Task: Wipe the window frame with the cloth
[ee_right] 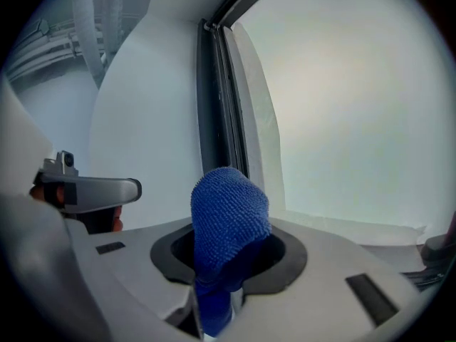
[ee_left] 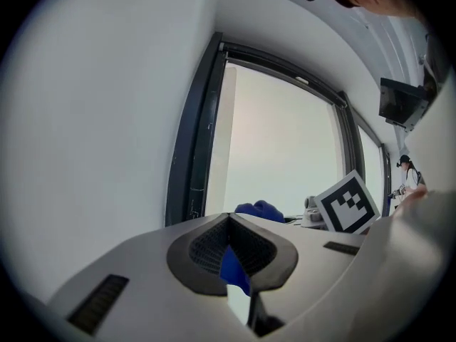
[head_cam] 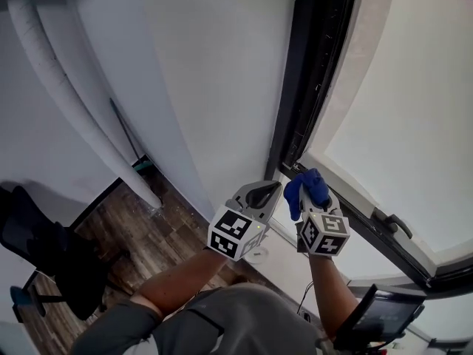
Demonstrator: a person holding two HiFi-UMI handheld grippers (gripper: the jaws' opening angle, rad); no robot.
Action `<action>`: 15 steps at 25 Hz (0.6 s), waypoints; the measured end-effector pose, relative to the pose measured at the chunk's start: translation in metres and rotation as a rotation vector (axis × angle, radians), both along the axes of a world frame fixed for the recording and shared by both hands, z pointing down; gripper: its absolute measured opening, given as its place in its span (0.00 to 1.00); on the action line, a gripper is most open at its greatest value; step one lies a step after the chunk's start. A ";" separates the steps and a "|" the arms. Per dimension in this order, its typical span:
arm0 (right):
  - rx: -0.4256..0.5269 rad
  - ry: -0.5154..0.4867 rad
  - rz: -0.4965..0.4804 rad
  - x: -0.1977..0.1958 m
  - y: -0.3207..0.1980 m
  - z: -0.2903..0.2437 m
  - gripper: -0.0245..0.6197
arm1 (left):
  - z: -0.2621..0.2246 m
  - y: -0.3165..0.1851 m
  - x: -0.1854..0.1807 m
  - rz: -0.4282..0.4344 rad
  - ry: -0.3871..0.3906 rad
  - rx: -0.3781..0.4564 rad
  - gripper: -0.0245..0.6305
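My right gripper (head_cam: 309,195) (ee_right: 229,256) is shut on a blue microfibre cloth (head_cam: 304,186) (ee_right: 228,206). The cloth bulges out past the jaws, close to the lower corner of the dark window frame (head_cam: 314,65) (ee_right: 216,98); contact between them is not visible. Just left of it, my left gripper (head_cam: 270,190) (ee_left: 229,218) is shut, its jaws meeting at the tip. Nothing sticks out past them, though a blue sliver shows low in the gap. In the left gripper view the cloth (ee_left: 258,209) shows beyond the jaws, with the frame (ee_left: 189,155) rising on the left.
A white wall (head_cam: 214,87) stands left of the frame. Bright glass (head_cam: 414,109) fills the right, with a window handle (head_cam: 392,222) on the lower frame. On the left are a slanting white pipe (head_cam: 74,102), a dark office chair (head_cam: 44,250) and wood floor (head_cam: 162,235). A monitor (head_cam: 380,316) is lower right.
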State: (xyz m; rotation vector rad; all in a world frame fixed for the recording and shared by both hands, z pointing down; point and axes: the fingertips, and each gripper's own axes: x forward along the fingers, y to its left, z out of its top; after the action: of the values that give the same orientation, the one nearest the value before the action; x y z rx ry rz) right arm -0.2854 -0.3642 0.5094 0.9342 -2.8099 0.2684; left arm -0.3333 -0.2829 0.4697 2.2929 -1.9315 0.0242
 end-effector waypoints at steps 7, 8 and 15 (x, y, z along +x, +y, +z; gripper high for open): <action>0.003 0.096 0.000 -0.037 -0.023 0.049 0.24 | 0.018 -0.018 -0.008 0.013 -0.008 -0.015 0.05; 0.001 0.109 0.001 -0.042 -0.026 0.055 0.24 | 0.019 -0.018 -0.009 0.013 -0.013 -0.017 0.05; -0.003 0.172 0.002 -0.065 -0.044 0.085 0.24 | 0.028 -0.015 -0.014 0.024 -0.042 -0.047 0.05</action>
State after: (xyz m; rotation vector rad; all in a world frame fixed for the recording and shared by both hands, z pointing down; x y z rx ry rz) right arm -0.3500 -0.4080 0.5940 0.9134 -2.6512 0.1834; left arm -0.3475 -0.2974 0.4974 2.3032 -1.9028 0.1204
